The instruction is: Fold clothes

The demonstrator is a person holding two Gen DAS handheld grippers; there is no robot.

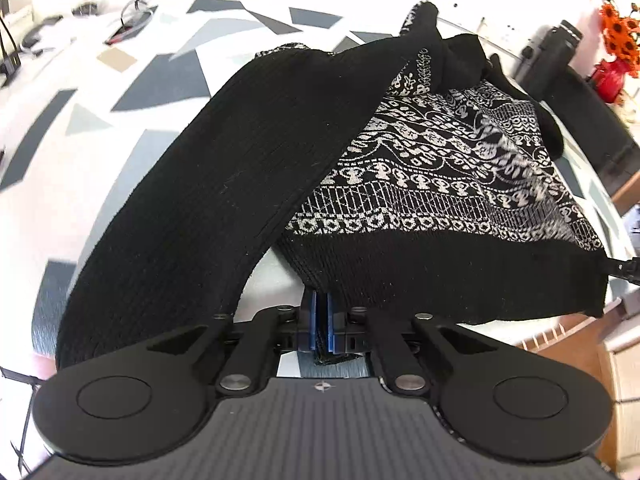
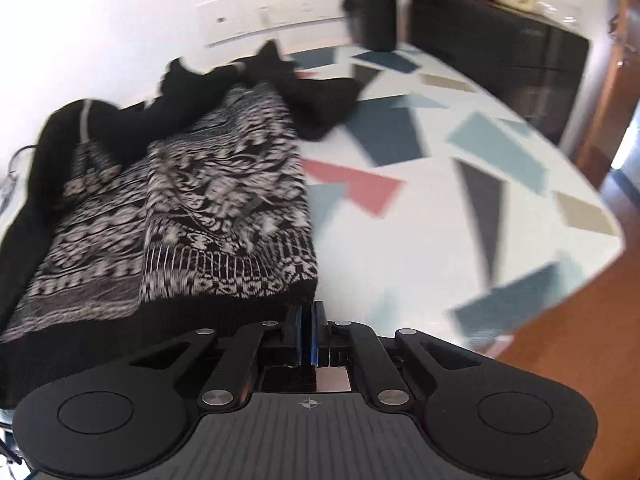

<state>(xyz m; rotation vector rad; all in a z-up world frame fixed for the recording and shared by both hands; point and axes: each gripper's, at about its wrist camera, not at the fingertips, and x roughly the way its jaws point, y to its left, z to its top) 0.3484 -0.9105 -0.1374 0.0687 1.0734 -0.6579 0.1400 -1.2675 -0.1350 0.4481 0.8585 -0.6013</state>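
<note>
A black sweater with a white knitted pattern (image 1: 432, 168) lies on a table with a geometric cloth (image 1: 132, 96). One plain black sleeve (image 1: 224, 184) lies folded across its left side. My left gripper (image 1: 322, 300) is shut on the black ribbed hem at its near left corner. The right wrist view shows the same sweater (image 2: 208, 208), blurred. My right gripper (image 2: 306, 312) is shut on the hem at its near right corner. The right gripper's tip (image 1: 628, 270) shows at the far right of the left wrist view, at the hem.
The tablecloth (image 2: 460, 184) stretches to the right of the sweater. A dark cabinet (image 2: 508, 48) and a black cylinder (image 2: 374, 4) stand at the back. Orange flowers in a red vase (image 1: 614, 60) stand beyond. Cables and small items (image 1: 132, 20) lie at the far left.
</note>
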